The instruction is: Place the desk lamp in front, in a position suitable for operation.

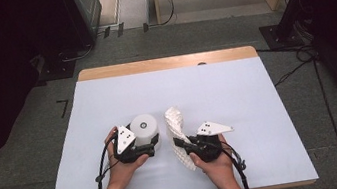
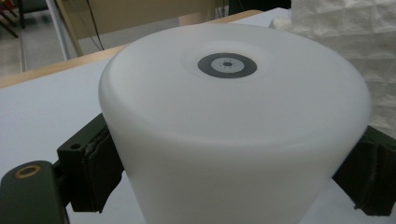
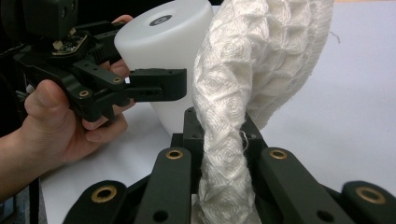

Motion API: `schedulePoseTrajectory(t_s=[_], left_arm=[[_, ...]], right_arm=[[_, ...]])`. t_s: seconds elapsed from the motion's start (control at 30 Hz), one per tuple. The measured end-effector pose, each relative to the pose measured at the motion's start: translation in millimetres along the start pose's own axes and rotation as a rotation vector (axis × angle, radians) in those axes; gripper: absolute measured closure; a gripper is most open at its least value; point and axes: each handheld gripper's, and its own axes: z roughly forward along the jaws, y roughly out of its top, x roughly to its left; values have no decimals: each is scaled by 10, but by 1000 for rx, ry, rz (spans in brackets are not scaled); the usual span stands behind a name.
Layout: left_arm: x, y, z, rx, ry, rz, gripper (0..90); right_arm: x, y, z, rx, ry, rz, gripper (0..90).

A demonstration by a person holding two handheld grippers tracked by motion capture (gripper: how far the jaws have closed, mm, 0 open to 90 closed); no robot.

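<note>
Left claw clamped the white cup on the worktop; right claw pinched the white cloth. Smooth tapered cup could squirt loose if the cloth dragged it.

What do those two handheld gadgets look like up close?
Both are black. The left gripper and the right gripper each carry a pale grey three-cornered plate with small dark marks on top, and a black cable trails back from each. The right one's jointed links show brass-coloured rings at the pivots. The forearms are bare, no sleeves.
</note>
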Motion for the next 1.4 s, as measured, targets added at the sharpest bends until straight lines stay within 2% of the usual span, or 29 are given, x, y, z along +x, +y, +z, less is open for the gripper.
schedulePoseTrajectory(t_s=[0.1,0.13,0.2,0.33,0.37,0.4,0.43,0.47,0.5,0.53,0.63,0.73,0.8,0.83,0.87,0.9,0.97,1.0,1.03,1.13,1.17,1.23,1.27,1.4], left_arm=[[-7,-2,-17,0,17,2,24],[-9,4,-35,-7,36,-2,24],[-26,25,-85,-29,50,-18,8],[-79,28,-107,-38,66,-27,9],[-117,19,-102,-31,89,-32,9],[-190,-2,-81,-14,131,-48,9],[-190,-2,-81,-14,131,-48,9],[-272,-16,-25,26,176,-56,10],[-272,-16,-25,26,176,-56,10],[-302,-18,21,51,212,-63,15],[-273,-16,21,54,216,-74,73],[-209,-25,-8,33,174,-91,87],[-192,-23,-14,28,164,-104,87],[-174,-21,-21,26,145,-114,87],[-119,-5,-42,11,87,-133,88],[-119,-5,-42,11,87,-133,88],[-59,36,-88,-21,18,-146,88],[3,87,-133,-51,-73,-171,88],[3,87,-133,-51,-73,-171,88],[98,133,-183,-89,-214,-239,88],[120,140,-195,-101,-259,-243,88],[120,143,-196,-101,-270,-240,88],[117,147,-188,-94,-300,-233,88],[74,150,-160,-74,-331,-207,89]], right_arm=[[-2,-2,3,2,0,0,798],[-2,0,3,0,0,-3,798],[0,7,-2,-7,-7,-4,796],[-11,10,-9,-6,-10,0,796],[-15,10,-10,-8,-13,0,796],[-17,9,-13,-8,-13,1,795],[-17,9,-13,-8,-13,1,795],[-14,9,-15,-7,-14,2,796],[-14,9,-15,-7,-14,2,796],[-15,8,-17,-8,-15,0,796],[-17,5,-18,-7,-15,1,796],[-19,-9,-6,-3,-16,-1,796],[-17,-11,-1,-2,-16,-1,796],[-8,-16,8,0,-15,0,796],[10,-24,25,4,-12,-6,796],[10,-24,25,4,-12,-6,796],[28,-30,39,6,-10,-11,796],[60,-33,48,11,-5,-14,796],[60,-33,48,11,-5,-14,796],[93,-32,56,4,2,-22,797],[116,-27,55,-3,9,-33,798],[126,-23,53,-4,12,-40,799],[138,-17,44,-8,18,-43,800],[139,-8,30,-9,23,-54,801]])
